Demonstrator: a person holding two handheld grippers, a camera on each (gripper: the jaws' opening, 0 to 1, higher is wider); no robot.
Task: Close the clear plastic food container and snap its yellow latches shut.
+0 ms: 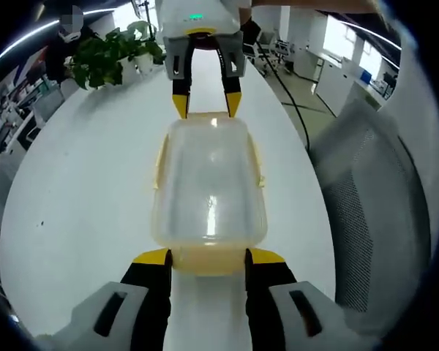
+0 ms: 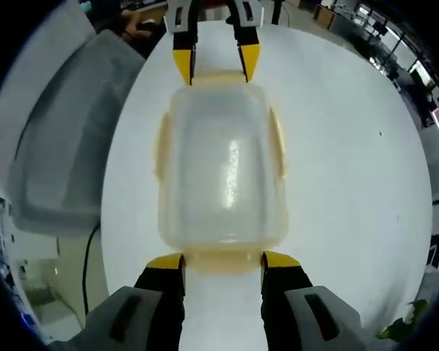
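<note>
On white worktop point(image 1: 80, 190), lidded container point(image 1: 208, 194) sits between left tongs point(image 1: 208, 257) and right tongs point(image 1: 206, 106), both spread open, bracketing opposite end latches for pressing, gripping nothing.

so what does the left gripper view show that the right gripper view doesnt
Left gripper view: a potted plant at the table's far end and a grey mesh chair on the right. Right gripper view: a grey chair on the left and a cable below it. Both: the closed container on the white table, with the left gripper and right gripper at opposite ends.
</note>
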